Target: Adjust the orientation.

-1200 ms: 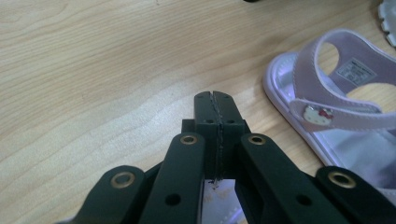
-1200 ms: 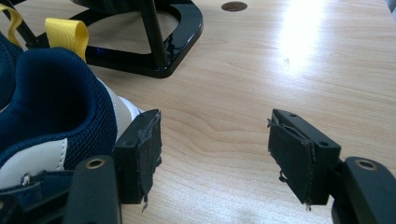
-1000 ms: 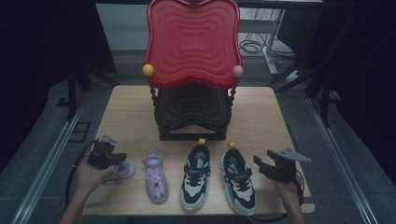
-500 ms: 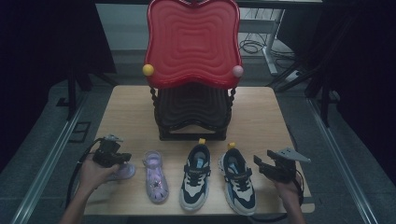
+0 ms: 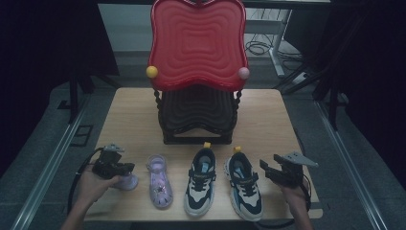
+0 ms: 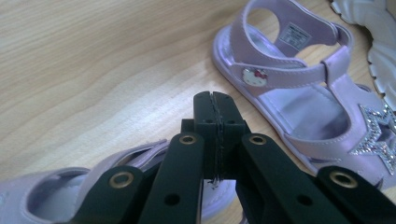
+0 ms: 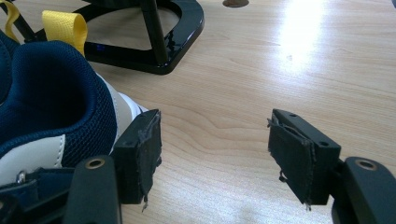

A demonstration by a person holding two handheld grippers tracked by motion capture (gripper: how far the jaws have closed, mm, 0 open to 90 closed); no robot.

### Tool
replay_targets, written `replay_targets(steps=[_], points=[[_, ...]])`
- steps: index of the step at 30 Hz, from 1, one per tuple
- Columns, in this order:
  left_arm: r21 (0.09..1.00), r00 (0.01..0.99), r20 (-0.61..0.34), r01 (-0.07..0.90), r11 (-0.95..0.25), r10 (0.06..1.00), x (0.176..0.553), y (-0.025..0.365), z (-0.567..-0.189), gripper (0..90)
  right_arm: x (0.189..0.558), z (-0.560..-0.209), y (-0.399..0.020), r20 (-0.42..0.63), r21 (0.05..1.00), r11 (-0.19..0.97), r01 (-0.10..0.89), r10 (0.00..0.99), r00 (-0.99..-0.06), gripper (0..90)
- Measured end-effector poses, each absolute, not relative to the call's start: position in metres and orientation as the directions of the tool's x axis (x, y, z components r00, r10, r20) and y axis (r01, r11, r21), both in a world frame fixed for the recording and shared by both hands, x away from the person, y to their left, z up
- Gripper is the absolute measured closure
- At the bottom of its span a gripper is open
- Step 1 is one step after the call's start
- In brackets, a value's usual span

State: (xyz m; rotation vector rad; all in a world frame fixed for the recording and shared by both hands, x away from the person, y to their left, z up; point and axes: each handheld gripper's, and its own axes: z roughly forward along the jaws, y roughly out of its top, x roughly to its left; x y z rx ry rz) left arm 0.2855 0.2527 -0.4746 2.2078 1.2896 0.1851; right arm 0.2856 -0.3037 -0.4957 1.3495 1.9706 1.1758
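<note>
Two lilac sandals lie at the table's front left. One sandal (image 5: 128, 182) (image 6: 56, 198) rests right under my left gripper (image 5: 128, 168) (image 6: 215, 99), whose pads meet, shut, with nothing visible between their tips; its strap runs behind the jaws. The other sandal (image 5: 160, 184) (image 6: 299, 93), with a star and a cat badge, lies just to the right. Two navy-and-white sneakers (image 5: 201, 184) (image 5: 244, 184) with yellow heel loops stand side by side. My right gripper (image 5: 266, 168) (image 7: 215, 149) stands open beside the right sneaker (image 7: 51, 107), with bare wood between its pads.
A black ribbed stand (image 5: 198, 115) (image 7: 154, 46) topped by a red wavy panel (image 5: 198, 43) with a yellow and a pink ball occupies the table's middle. The wooden table (image 5: 268, 120) has bare room at both sides. The floor around is dark.
My left hand and gripper have shifted slightly right, over the left sandal. The right gripper has kept still.
</note>
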Motion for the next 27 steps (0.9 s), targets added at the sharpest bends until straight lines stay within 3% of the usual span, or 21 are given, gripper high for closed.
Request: replay_targets(steps=[12, 20, 27], points=[[0.557, 0.529, -0.16, 0.745, -0.367, 0.833, 0.265, 0.258, -0.471, 89.1, 0.286, -0.496, -0.305, 0.087, 0.85, 0.142, 0.507, 0.912, -0.4, 34.8], [0.521, 0.54, -0.121, 0.748, -0.41, 0.833, 0.28, 0.247, -0.474, 89.3, 0.286, -0.497, -0.305, 0.083, 0.85, 0.144, 0.506, 0.913, -0.399, 34.8], [0.507, 0.559, -0.122, 0.746, -0.433, 0.82, 0.272, 0.252, -0.469, 89.3, 0.287, -0.497, -0.308, 0.092, 0.849, 0.134, 0.512, 0.915, -0.392, 34.8]])
